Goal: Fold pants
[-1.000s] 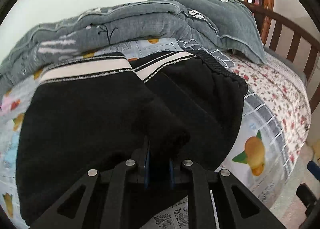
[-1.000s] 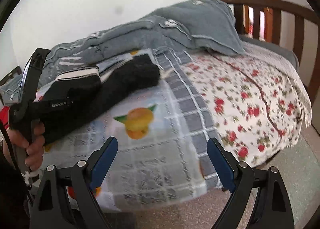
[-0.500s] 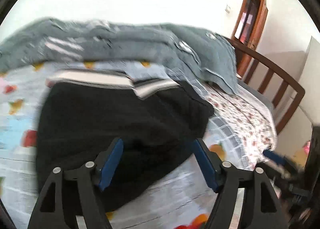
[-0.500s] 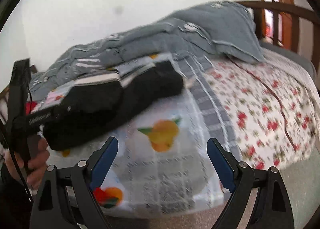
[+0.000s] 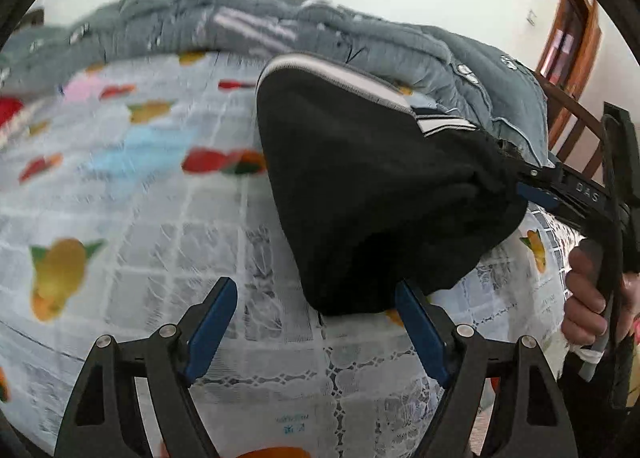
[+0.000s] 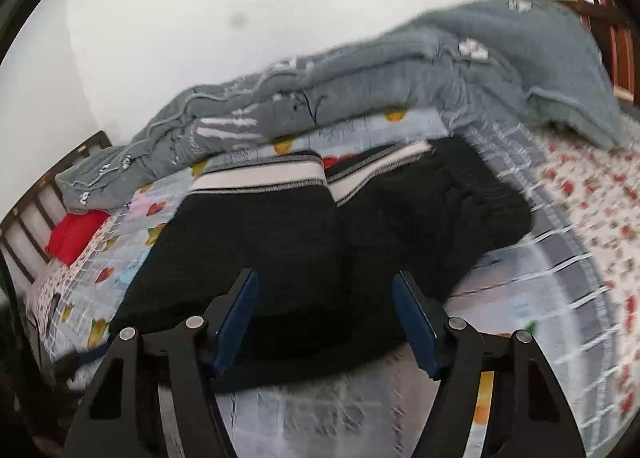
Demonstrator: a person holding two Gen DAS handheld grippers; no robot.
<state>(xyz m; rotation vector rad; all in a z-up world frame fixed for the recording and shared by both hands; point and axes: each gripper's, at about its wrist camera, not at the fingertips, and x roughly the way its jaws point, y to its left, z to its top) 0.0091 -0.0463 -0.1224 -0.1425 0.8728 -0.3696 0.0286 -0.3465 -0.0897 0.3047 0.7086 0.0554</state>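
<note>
Left gripper (image 5: 316, 328): jaws apart, just been opening, nothing clamped. Right gripper (image 6: 326, 320): jaws apart, just been closing, pads not pressing.

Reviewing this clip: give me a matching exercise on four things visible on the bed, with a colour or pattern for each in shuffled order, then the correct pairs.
Things:
1. pants
2. quilt
3. pillow
4. far bedsheet

Descriptions:
A. white with small red flowers
B. black with a white striped band
C. plain red
D. grey, bunched along the wall side

Pairs: 1-B, 2-D, 3-C, 4-A
</note>
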